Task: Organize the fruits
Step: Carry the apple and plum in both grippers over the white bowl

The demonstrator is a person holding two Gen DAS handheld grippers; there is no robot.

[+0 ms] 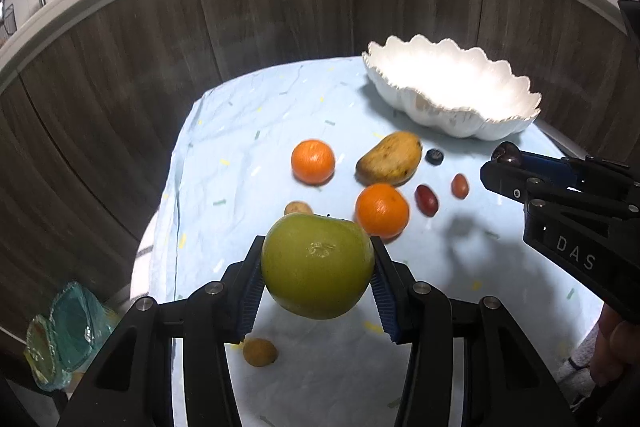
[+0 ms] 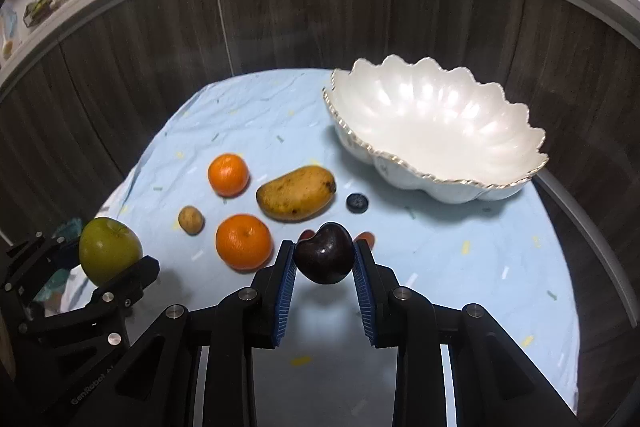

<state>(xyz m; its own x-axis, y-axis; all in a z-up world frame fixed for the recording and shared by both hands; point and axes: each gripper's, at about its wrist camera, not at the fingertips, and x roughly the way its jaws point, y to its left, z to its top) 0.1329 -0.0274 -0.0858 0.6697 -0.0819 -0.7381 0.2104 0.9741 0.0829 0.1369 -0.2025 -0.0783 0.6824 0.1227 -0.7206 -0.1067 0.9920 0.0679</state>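
My left gripper (image 1: 318,259) is shut on a green apple (image 1: 318,267), held up off the light blue cloth (image 1: 240,131). My right gripper (image 2: 325,259) is shut on a dark cherry (image 2: 325,253), also raised above the cloth. Each gripper shows in the other's view: the right gripper (image 1: 505,159) with its cherry (image 1: 507,151), and the left gripper (image 2: 110,255) with its apple (image 2: 109,251). A white shell-shaped bowl (image 2: 432,119) stands empty at the back right. On the cloth lie two oranges (image 2: 228,174) (image 2: 244,241), a mango (image 2: 296,191) and a blueberry (image 2: 357,203).
A small brown fruit (image 2: 191,219) lies left of the near orange, and another one (image 1: 260,351) sits below the apple. Two small red fruits (image 1: 426,200) (image 1: 460,185) lie right of the oranges. Dark wood cabinet fronts (image 1: 280,19) curve behind the table. A teal plastic container (image 1: 68,339) lies at lower left.
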